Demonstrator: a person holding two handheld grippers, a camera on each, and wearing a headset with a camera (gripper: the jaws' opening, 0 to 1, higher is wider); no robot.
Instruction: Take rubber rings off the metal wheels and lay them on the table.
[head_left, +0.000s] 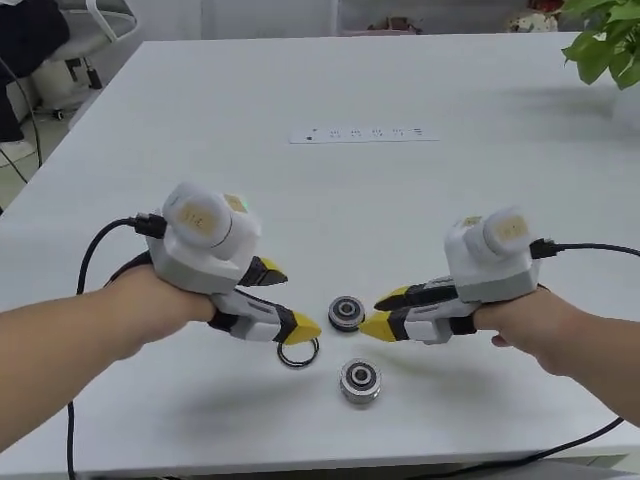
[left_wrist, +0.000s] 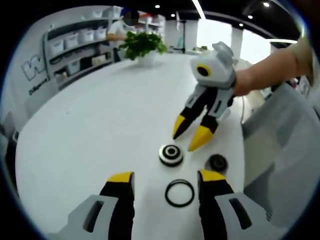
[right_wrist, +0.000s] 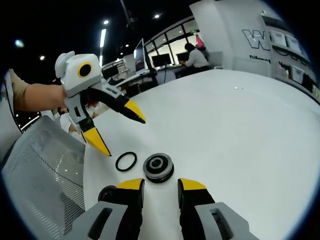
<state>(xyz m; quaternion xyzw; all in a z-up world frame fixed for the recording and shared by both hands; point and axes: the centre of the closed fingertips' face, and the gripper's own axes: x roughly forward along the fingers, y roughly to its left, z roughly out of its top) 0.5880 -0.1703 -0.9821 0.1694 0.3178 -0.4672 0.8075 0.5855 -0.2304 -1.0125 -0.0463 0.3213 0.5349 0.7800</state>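
Observation:
Two small metal wheels lie on the white table. One wheel, with a dark outer band, sits between the two grippers' tips. The second wheel lies nearer to me. A loose black rubber ring lies flat on the table under my left gripper, whose jaws are wide open and hold nothing. My right gripper points at the first wheel from the right, open by a narrow gap, touching nothing.
A white power strip lies further back on the table. A potted green plant stands at the far right corner. Black cables trail from both grippers. An office chair stands at the far left.

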